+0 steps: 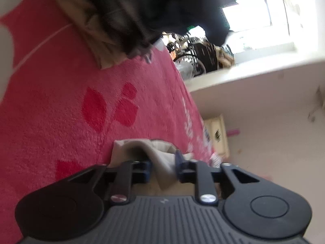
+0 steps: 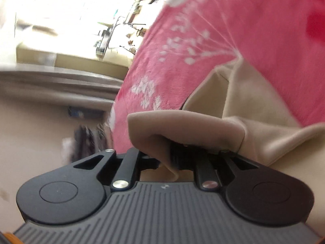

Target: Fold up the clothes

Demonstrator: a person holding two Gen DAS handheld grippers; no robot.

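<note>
A beige garment (image 2: 254, 101) lies on the pink blanket (image 2: 203, 50). One folded edge is lifted and draped over my right gripper (image 2: 165, 158), hiding its fingertips. A fold hangs down through the narrow gap between the jaws. In the left wrist view, another part of the beige garment (image 1: 160, 156) sits bunched between the blue-padded fingers (image 1: 179, 162) of my left gripper (image 1: 162, 168). Its jaws stand apart and the cloth hangs loosely in the gap. Both views are blurred.
A dark striped garment (image 1: 126, 14) lies over beige cloth at the far end of the pink blanket (image 1: 61, 101). Past the blanket's edge are a white windowsill (image 1: 254, 71), cluttered dark objects (image 1: 199, 55) and a pale wall. A ledge (image 2: 61, 81) runs beside the bed.
</note>
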